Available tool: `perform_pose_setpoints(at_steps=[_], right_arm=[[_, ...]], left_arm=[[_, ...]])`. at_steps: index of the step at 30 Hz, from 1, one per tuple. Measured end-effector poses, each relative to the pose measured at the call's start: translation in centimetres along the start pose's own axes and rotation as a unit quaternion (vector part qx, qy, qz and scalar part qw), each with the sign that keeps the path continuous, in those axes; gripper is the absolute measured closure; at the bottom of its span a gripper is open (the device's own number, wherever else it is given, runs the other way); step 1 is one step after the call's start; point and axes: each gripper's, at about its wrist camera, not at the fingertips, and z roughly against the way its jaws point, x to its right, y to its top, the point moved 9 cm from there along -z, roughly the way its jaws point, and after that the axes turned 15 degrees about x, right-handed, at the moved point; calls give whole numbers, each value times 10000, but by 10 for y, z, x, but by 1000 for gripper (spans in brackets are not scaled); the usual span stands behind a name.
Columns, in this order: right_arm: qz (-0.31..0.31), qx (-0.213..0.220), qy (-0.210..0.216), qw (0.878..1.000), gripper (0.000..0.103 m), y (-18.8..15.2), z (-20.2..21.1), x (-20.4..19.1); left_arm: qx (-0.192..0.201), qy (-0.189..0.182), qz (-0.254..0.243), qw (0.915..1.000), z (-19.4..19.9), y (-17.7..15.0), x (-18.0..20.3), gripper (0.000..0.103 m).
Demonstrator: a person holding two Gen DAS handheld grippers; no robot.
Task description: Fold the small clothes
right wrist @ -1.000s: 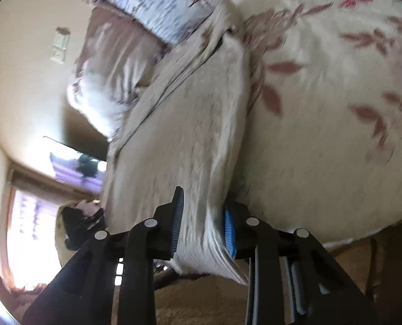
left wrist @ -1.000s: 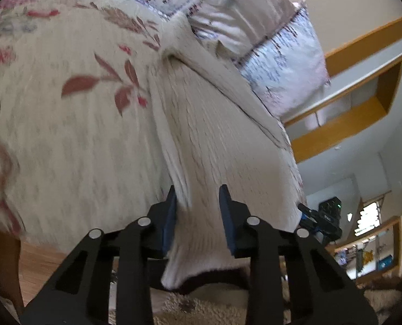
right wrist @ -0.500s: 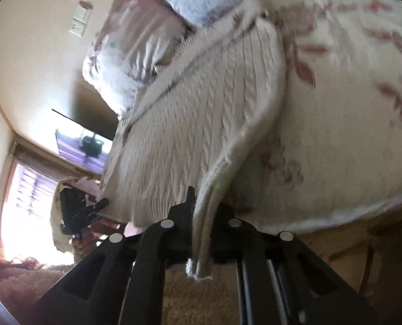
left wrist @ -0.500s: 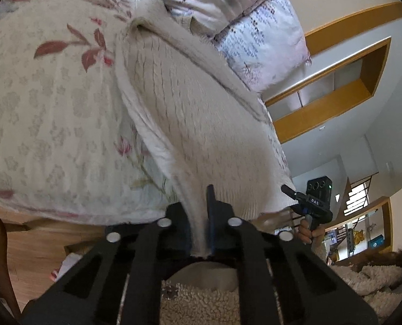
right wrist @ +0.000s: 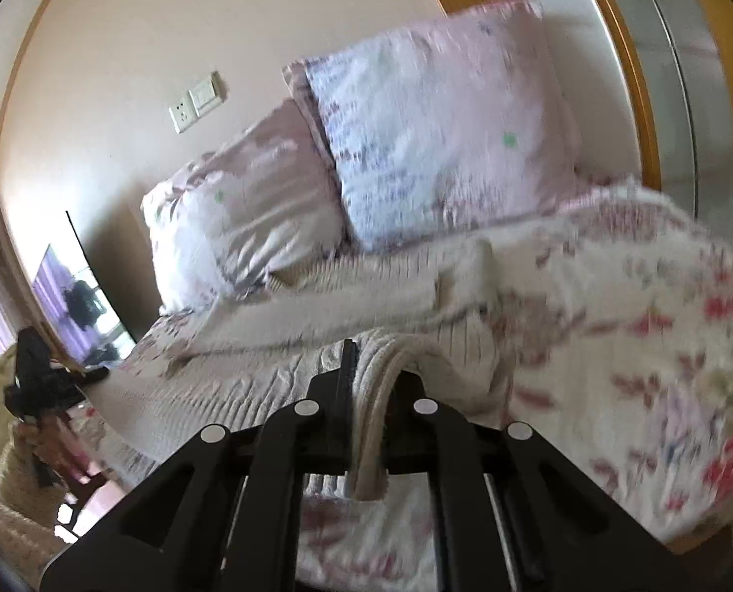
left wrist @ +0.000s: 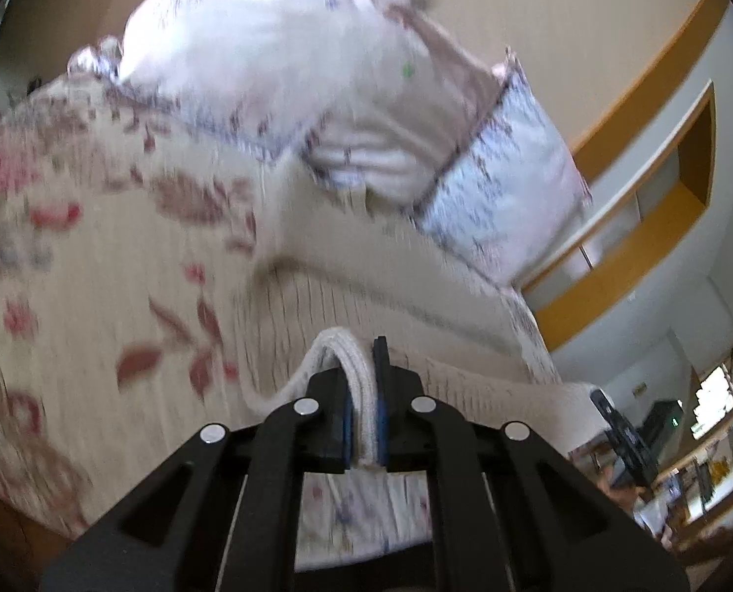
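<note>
We hold two grippers, both clamped on one cream knitted sweater (left wrist: 366,315). The left gripper (left wrist: 364,414) pinches a doubled-over hem edge between its pads; the right gripper (right wrist: 368,424) pinches the opposite hem edge likewise. The sweater's near end hangs lifted between them, its far end lying on the floral bedspread (left wrist: 95,256). Two pillows (right wrist: 440,118) lean against the wall behind it.

Pillows (left wrist: 317,74) block far end; bedspread (right wrist: 662,345) bare alongside.
</note>
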Motion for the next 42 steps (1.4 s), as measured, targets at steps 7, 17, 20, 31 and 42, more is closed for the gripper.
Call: perform_pose_setpoints(at_steps=[7,17,20,31,42], right_arm=[[545,385,-238,9975,96,45,-37,-8],[380,441,-422,9974,96,79,-113,6],[48,207,-518,9984,96,71,-145,24],[-1214,-1143,-1108,9798,93,-6,-231,92],[-2013,-948,-1009,9697,40,16,-263,98]], left_arm=[[518,323,-801,9949,-45,59,23,97],[816,588,-1021,9897,-128,110,27,97],[676,744,-830,9915,-161,107,11,96],[-202,1074,33,9940,-237,66,-49,96],[108,909,416,9949,-239,91,-40,52]])
